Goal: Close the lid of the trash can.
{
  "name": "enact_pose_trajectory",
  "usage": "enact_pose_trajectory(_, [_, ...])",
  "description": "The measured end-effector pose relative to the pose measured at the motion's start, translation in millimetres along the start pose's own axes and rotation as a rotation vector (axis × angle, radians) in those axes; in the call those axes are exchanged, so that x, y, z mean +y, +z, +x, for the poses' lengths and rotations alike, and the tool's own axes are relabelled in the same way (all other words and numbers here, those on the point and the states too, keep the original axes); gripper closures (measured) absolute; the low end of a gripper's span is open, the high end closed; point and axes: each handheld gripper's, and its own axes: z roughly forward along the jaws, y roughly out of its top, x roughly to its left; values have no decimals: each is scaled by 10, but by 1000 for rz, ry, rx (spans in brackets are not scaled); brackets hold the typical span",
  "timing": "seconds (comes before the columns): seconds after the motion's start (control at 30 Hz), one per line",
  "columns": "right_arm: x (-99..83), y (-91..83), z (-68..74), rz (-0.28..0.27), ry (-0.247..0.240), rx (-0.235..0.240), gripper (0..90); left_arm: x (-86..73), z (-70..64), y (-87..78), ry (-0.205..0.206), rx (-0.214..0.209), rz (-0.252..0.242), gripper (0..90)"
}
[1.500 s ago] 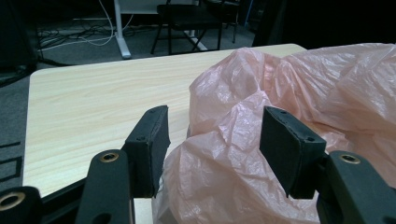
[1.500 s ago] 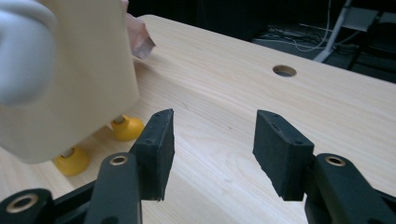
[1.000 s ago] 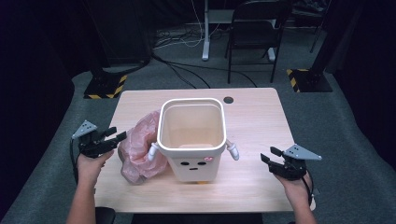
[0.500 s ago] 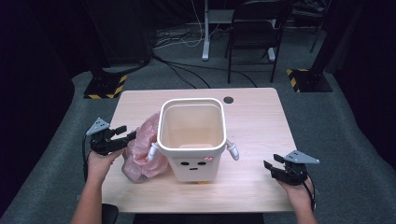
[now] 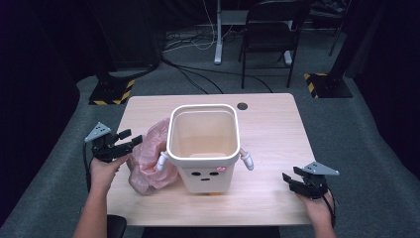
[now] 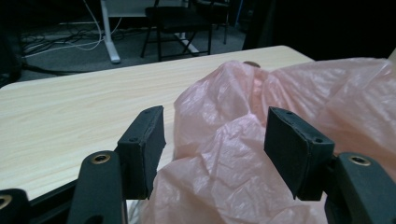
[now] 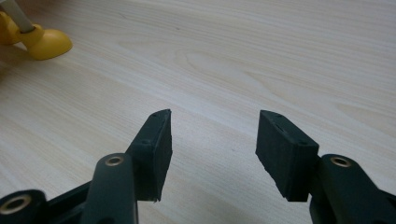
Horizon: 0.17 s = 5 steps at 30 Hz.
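Pink bag (image 5: 148,161) lies crumpled beside the seemingly empty white bin (image 5: 204,146), between the spread left claw (image 6: 212,149)

Brightly lit from overhead at the table (image 5: 277,129), dim and near black all around. Soft, short shadows. Slightly grainy high view; sharp wood grain up close, blurred background behind the pink bag (image 6: 280,102).

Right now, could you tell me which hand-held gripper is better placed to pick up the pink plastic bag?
Left. The left hand-held gripper is open with the pink plastic bag bunched between its jaws. The right hand-held gripper is open over bare table, across the white bin.
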Motion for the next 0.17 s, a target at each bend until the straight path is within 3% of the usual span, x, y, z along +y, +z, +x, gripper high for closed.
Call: enact_pose_trajectory(0.17, [-5, 33, -18, 12, 15, -2, 415, 17, -61, 30, 0, -19, -3, 349])
